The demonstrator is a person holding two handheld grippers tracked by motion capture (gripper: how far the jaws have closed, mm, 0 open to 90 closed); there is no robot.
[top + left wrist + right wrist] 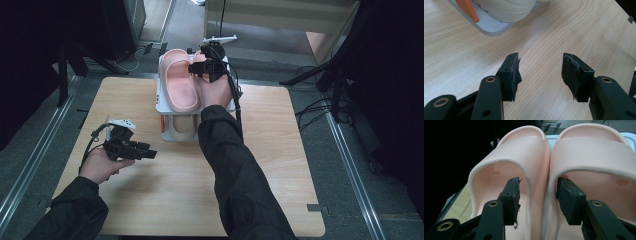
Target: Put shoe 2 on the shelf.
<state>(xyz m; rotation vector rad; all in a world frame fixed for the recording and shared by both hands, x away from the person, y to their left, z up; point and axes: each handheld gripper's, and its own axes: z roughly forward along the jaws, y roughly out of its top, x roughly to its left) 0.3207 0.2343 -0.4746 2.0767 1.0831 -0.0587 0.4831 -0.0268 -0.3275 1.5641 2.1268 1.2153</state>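
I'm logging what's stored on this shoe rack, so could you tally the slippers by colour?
Pink slippers, top shelf of the rack: 2, left one and right one.
Cream slippers, lower shelf: 1 seen; an arm hides the space beside it.
Total: 3 slippers visible.

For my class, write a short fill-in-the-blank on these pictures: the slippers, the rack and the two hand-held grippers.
1. The two slippers on the rack's top shelf are ____ in colour.
2. The right hand-held gripper has one jaw inside each pink slipper, with the jaws ____.
3. The left hand-held gripper holds ____ above the wooden table.
4. The cream slipper lies on the ____ shelf.

Missing words: pink; open; nothing; lower
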